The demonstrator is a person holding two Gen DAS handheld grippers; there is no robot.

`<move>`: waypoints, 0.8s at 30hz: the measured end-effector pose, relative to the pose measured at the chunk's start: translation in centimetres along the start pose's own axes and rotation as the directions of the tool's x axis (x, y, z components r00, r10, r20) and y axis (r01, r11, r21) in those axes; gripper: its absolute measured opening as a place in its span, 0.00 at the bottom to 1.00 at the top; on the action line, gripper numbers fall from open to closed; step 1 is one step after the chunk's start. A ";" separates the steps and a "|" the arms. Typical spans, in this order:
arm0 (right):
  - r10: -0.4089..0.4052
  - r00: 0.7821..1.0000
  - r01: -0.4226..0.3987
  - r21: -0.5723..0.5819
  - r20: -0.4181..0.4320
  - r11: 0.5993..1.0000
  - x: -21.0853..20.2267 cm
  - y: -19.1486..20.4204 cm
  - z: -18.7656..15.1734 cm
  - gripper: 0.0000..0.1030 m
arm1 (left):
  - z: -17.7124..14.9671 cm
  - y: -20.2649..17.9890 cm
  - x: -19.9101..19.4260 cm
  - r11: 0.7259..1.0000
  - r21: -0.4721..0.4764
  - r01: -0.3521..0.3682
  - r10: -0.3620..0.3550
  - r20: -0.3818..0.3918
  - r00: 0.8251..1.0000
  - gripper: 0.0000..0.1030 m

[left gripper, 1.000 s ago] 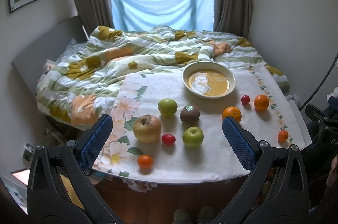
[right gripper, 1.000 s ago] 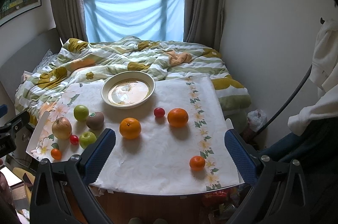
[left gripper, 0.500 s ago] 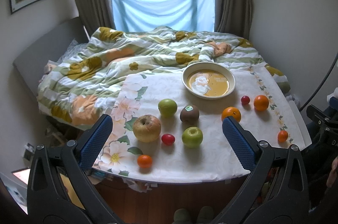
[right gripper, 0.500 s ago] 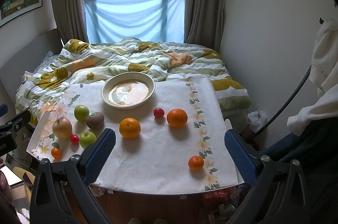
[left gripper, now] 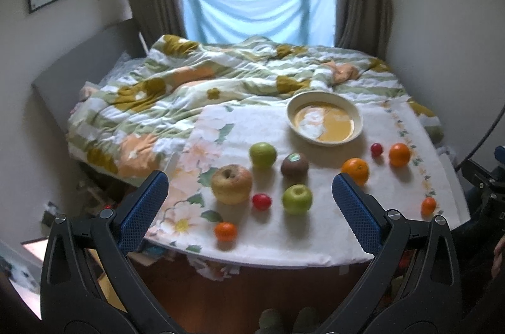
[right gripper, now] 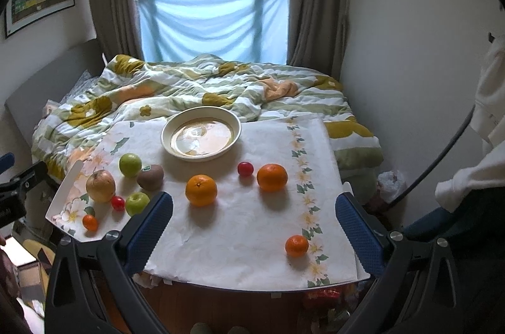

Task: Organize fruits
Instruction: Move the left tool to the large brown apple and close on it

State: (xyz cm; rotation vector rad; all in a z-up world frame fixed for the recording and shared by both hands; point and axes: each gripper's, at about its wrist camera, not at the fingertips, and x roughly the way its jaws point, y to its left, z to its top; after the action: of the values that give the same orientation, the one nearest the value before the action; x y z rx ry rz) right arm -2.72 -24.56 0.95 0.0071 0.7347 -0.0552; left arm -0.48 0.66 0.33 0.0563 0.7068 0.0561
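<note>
Fruit lies scattered on a floral cloth over a table (left gripper: 315, 239). A cream bowl (left gripper: 324, 118) stands empty at the back. On the left are a yellow apple (left gripper: 232, 184), two green apples (left gripper: 262, 155) (left gripper: 297, 199), a kiwi (left gripper: 294, 165), a red tomato (left gripper: 261, 201) and a small tangerine (left gripper: 225, 231). To the right lie two oranges (right gripper: 201, 190) (right gripper: 272, 177), a second tomato (right gripper: 245, 168) and a small tangerine (right gripper: 296, 245). My left gripper (left gripper: 249, 192) and right gripper (right gripper: 254, 214) both hang open above the table's near edge, holding nothing.
A bed with a rumpled floral quilt (right gripper: 195, 84) lies behind the table, under a window with a blue cloth (right gripper: 214, 25). Walls close in on both sides. A white sleeve (right gripper: 473, 176) shows at the right, with clutter on the floor below the table.
Both grippers have drifted slightly closer to the table; the fruit sits a little larger in view. Nothing on the table has moved.
</note>
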 end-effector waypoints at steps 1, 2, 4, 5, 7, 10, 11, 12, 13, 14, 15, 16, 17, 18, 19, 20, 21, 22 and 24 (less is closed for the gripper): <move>0.011 1.000 -0.011 -0.006 -0.005 1.000 0.3 0.1 0.0 1.00 | -0.1 0.1 0.1 1.000 -0.002 -0.007 0.007 -0.006 1.000 1.00; 0.029 1.000 -0.029 -0.011 -0.011 1.000 0.7 0.3 -0.1 1.00 | -0.3 0.4 0.4 1.000 -0.007 -0.018 0.017 -0.014 1.000 1.00; 0.060 0.998 -0.060 -0.019 -0.021 0.998 1.5 0.6 -0.4 1.00 | -0.7 0.9 0.9 0.999 -0.013 -0.031 0.031 -0.026 0.999 1.00; 0.075 0.997 -0.076 -0.025 -0.026 0.997 2.0 0.9 -0.5 1.00 | -0.9 1.4 1.4 0.999 -0.016 -0.034 0.033 -0.037 0.999 1.00; 0.091 0.995 -0.093 -0.039 -0.036 0.995 2.9 1.6 -0.7 1.00 | -1.3 2.1 2.3 0.999 -0.020 -0.033 0.032 -0.051 0.998 1.00; 0.116 0.992 -0.119 -0.055 -0.049 0.991 4.2 3.1 -1.5 1.00 | -1.9 3.5 4.3 0.999 -0.026 -0.025 0.023 -0.079 0.997 1.00; 0.124 0.991 -0.127 -0.058 -0.056 0.990 4.8 3.6 -1.6 1.00 | -2.1 3.8 4.8 0.999 -0.026 -0.020 0.017 -0.084 0.996 1.00; 0.131 0.990 -0.134 -0.059 -0.062 0.989 5.2 4.1 -1.9 1.00 | -2.2 4.2 5.4 1.000 -0.026 -0.011 0.009 -0.091 0.996 1.00; 0.134 0.989 -0.138 -0.058 -0.066 0.989 5.6 4.6 -2.1 1.00 | -2.4 4.8 6.2 1.000 -0.023 0.001 -0.003 -0.098 0.995 1.00; 0.138 0.988 -0.142 -0.055 -0.073 0.988 6.1 5.1 -2.4 1.00 | -2.5 5.0 6.7 1.000 -0.019 0.010 -0.012 -0.106 0.994 1.00; 0.142 0.987 -0.147 -0.052 -0.080 0.988 6.6 5.7 -2.7 1.00 | -2.5 5.4 7.5 1.000 -0.010 0.023 -0.024 -0.119 0.993 1.00; 0.147 0.985 -0.151 -0.048 -0.088 0.987 7.1 6.2 -2.9 1.00 | -2.7 5.7 8.3 0.999 0.000 0.035 -0.034 -0.129 0.991 1.00; 0.151 0.984 -0.156 -0.044 -0.094 0.987 7.5 6.7 -3.1 1.00 | -2.7 5.8 8.9 0.999 0.008 0.044 -0.043 -0.138 0.990 1.00; 0.156 0.983 -0.160 -0.042 -0.099 0.986 8.0 7.3 -3.4 1.00 | -2.7 6.0 9.6 0.998 0.019 0.059 -0.055 -0.146 0.988 1.00; 0.160 0.982 -0.165 -0.041 -0.103 0.986 8.5 7.8 -3.7 1.00 | -2.8 6.3 10.5 0.997 0.033 0.074 -0.068 -0.157 0.985 1.00; 0.160 0.981 -0.166 -0.043 -0.108 0.985 8.9 8.4 -3.9 1.00 | -2.8 6.5 11.2 0.995 0.044 0.084 -0.076 -0.166 0.983 1.00; 0.162 0.979 -0.169 -0.046 -0.120 0.985 9.6 9.0 -4.2 1.00 | -2.8 6.7 12.0 0.994 0.052 0.097 -0.086 -0.176 0.981 1.00; 0.161 0.978 -0.168 -0.048 -0.134 0.985 10.2 9.5 -4.4 1.00 | -2.8 6.8 12.7 0.992 0.059 0.112 -0.100 -0.187 0.977 1.00; 0.155 0.975 -0.163 -0.042 -0.158 0.986 11.2 10.6 -5.0 1.00 | -2.9 7.1 14.4 0.986 0.070 0.151 -0.132 -0.218 0.967 1.00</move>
State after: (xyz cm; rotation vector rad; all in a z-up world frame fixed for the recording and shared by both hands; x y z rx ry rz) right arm 2.81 -14.38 -10.36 0.0182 0.8884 0.1199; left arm 8.32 8.87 -10.66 0.0827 0.9253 -0.1073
